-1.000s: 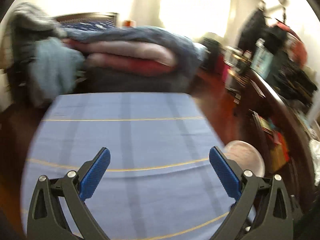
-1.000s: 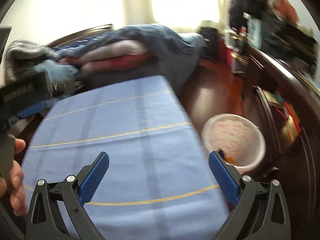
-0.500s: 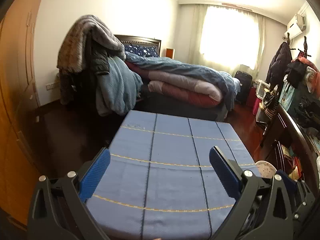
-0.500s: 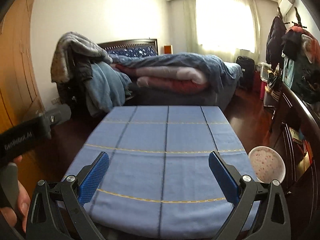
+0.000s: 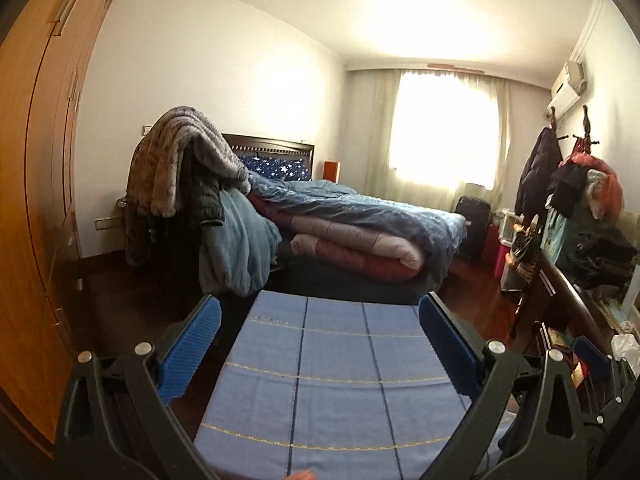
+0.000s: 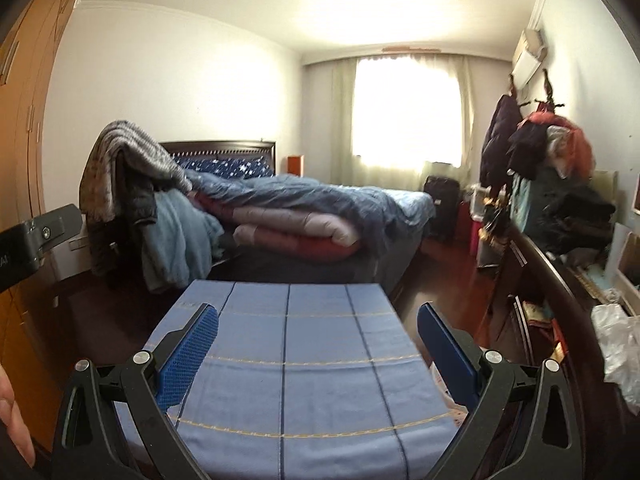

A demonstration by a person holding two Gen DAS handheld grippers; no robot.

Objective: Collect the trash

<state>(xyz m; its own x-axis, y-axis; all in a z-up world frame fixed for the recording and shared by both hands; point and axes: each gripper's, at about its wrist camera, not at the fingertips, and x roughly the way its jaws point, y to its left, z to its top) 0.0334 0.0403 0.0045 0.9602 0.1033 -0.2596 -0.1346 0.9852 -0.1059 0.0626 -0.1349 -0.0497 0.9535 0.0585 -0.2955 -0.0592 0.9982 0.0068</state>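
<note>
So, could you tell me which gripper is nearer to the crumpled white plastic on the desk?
Right. The crumpled white plastic lies just to the right of the right gripper; the left gripper sits farther left, with the right gripper between it and the plastic.

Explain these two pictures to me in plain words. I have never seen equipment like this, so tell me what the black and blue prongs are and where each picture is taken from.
There is no robot here. A person carries a hand-held claw in each hand, with a wide-angle camera on each that looks forward along the two blue-padded fingers. One picture looks past the left claw, the other past the right claw. Both are open and hold nothing. Below them lies a surface under a blue striped cloth, with nothing on it. Behind is a bed piled with quilts. At the left edge of the right view, the person's hand shows.
</note>
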